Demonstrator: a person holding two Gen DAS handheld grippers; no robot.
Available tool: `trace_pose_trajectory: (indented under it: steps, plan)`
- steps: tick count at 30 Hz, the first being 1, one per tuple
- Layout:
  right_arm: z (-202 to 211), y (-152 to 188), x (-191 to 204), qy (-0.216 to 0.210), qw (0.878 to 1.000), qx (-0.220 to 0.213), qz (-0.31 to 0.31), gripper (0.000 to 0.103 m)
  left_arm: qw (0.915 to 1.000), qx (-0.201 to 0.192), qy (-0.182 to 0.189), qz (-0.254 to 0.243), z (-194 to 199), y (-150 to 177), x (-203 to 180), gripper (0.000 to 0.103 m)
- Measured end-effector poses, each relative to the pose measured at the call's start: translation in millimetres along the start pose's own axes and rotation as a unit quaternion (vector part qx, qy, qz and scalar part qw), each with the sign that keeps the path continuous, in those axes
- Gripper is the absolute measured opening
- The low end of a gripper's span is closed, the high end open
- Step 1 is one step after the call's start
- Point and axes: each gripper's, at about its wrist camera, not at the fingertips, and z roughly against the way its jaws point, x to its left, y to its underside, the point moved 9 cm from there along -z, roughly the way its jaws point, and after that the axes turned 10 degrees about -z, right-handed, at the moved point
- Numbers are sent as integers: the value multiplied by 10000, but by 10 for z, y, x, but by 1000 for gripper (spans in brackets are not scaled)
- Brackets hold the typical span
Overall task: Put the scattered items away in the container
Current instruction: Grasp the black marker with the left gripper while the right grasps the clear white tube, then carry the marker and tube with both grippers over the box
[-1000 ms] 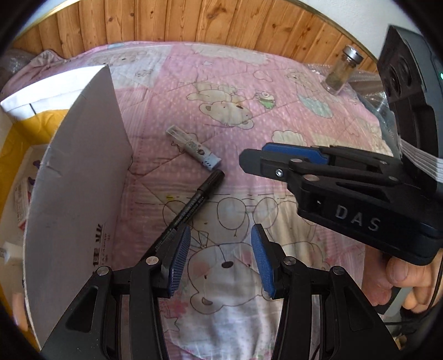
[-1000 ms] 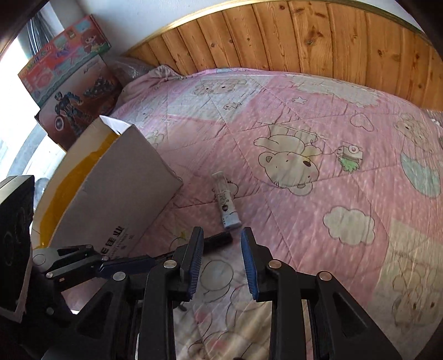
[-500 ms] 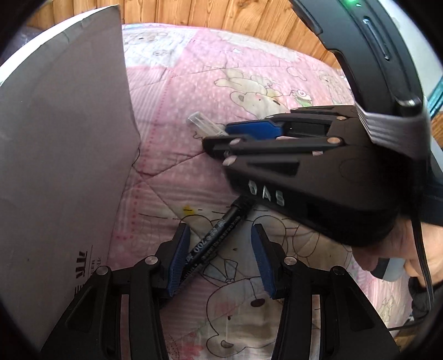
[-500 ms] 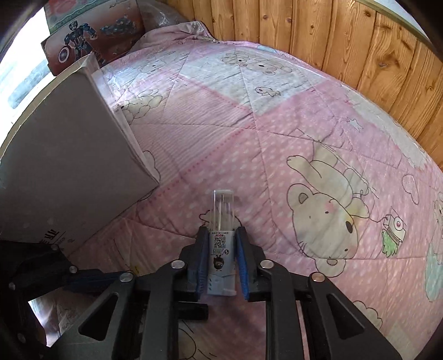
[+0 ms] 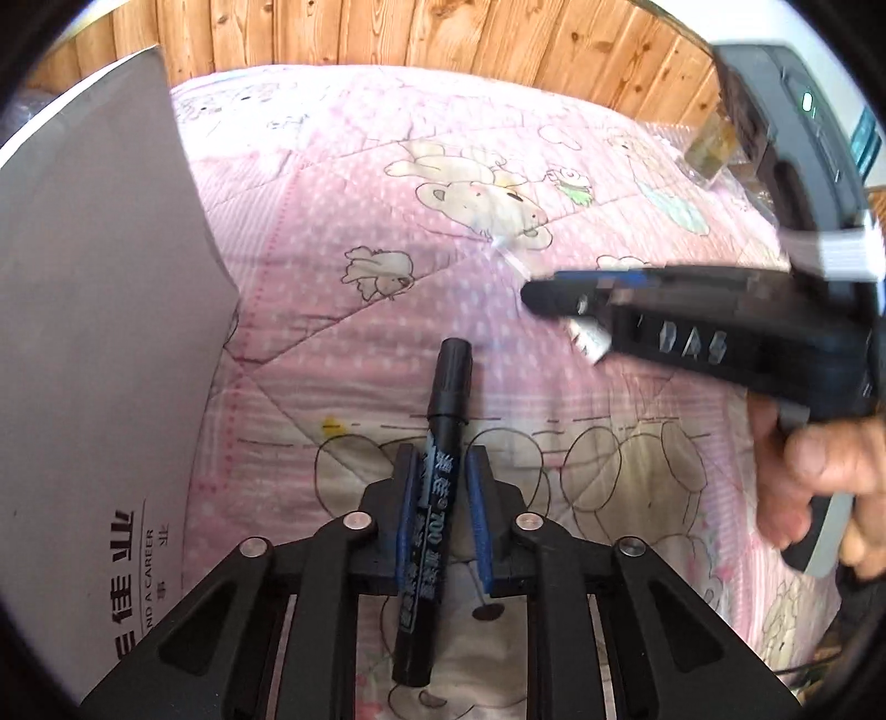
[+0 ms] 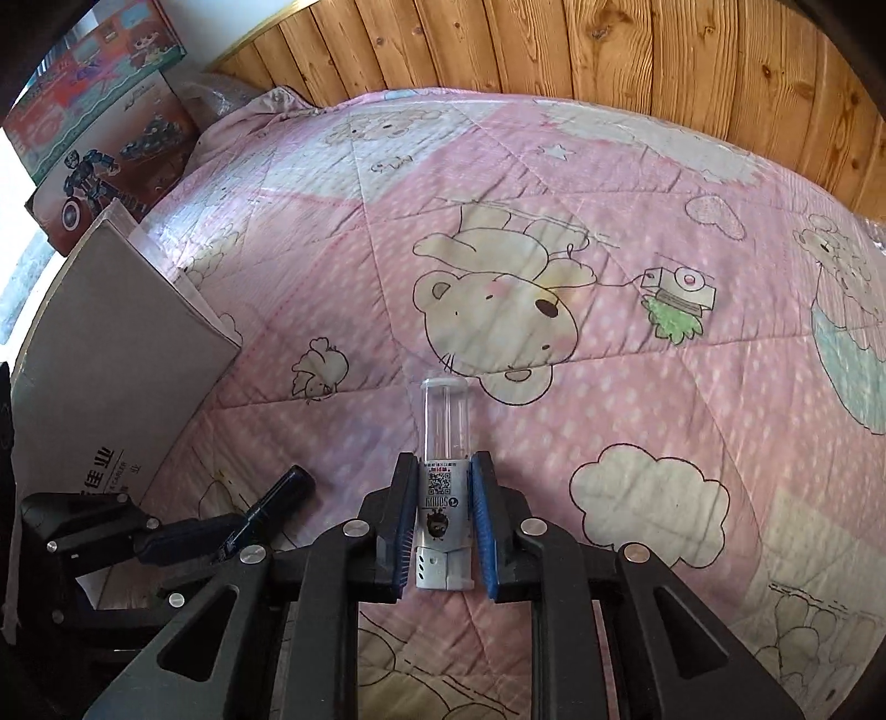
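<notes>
While both grippers hung over the bed (image 6: 637, 288), each one gripped a single item: two grippers, two items, one cardboard box. The left gripper (image 5: 443, 515) had its blue-padded fingers (image 5: 407, 498) closed on a black marker (image 5: 437, 482), which pointed forward past the fingertips with its cap end above the pink bear-print quilt (image 5: 332, 288). The right gripper (image 6: 443, 520) had its fingers (image 6: 480, 515) clamped on a small clear-topped tube (image 6: 444, 443) with a printed label and a grey base, its clear end sticking out ahead.

One grey cardboard box (image 5: 94, 310), the container, stood at the left edge of the bed, beside the left gripper.

Only the left wrist view showed the person's right hand (image 5: 819, 482) on the handle of the right gripper (image 5: 559, 291), blurred, and one small glass jar (image 5: 709, 147) far off on the right by the wooden wall (image 5: 443, 39). Only the right wrist view showed two colourful toy boxes (image 6: 99, 133) stacked behind the cardboard box (image 6: 116, 354), and the marker (image 6: 277, 495) seen from the side in the left gripper (image 6: 221, 531).
</notes>
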Motion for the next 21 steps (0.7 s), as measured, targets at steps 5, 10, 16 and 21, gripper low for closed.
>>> trace_pose_trajectory:
  steps: [5,10,16,21]
  plan:
    - [108,13,-21,-122,9992,-80,-367,21,10000,58,2,-4,43,-48,26,13]
    - [328,77,17,-297,9975,-186,-612,21,9999,-18,138,80,194,-46,-28,13]
    - [528,263,29,-405,9946,-211,-934,21,9998,-82,205,-25,387,-22,-184,13]
    - [693,442,59,-492,9919,-265,-1140,21,9995,-145,281,-5,522,2,-274,13]
